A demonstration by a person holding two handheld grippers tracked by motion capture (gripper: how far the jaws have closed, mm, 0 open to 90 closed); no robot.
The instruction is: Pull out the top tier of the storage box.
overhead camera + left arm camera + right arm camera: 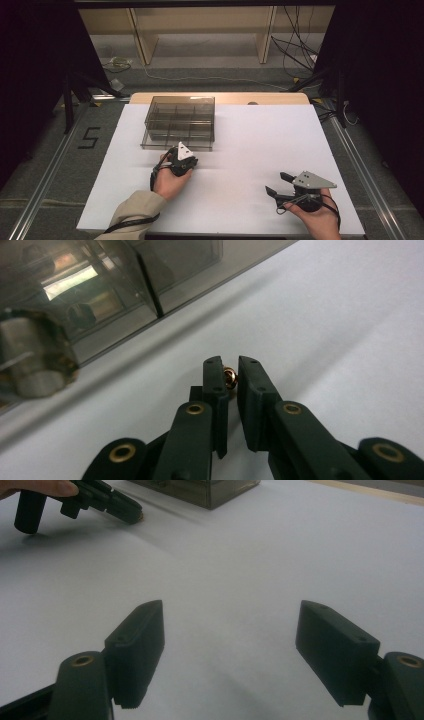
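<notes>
Jaws of left gripper [230, 376] nearly closed, pinching a small brass-coloured bead [229, 378] right at the tips, close above the white table sheet [240, 145]. Held only by the outer edge of the pads, most of the bead exposed between the tips. Just beyond, the smoky clear compartment box [180, 123], its near wall close to the gripper. Jaws of right gripper [235, 650] spread wide, empty, low over bare sheet well to the side.

Likely trouble from here:
- Bead squirting out of the tips, round and hard, gripped so shallowly; any tilt or slight easing of the squeeze enough to free it.
- Once loose, rolling away across the smooth sheet, possibly under the box edge or off the table.
- Clipping the near wall while lifting over it, knocking the bead out or nudging the box.
- Dropping into the wrong cell, dividers close together and hard to read through tinted walls.

Right gripper too far off to steady the box.
</notes>
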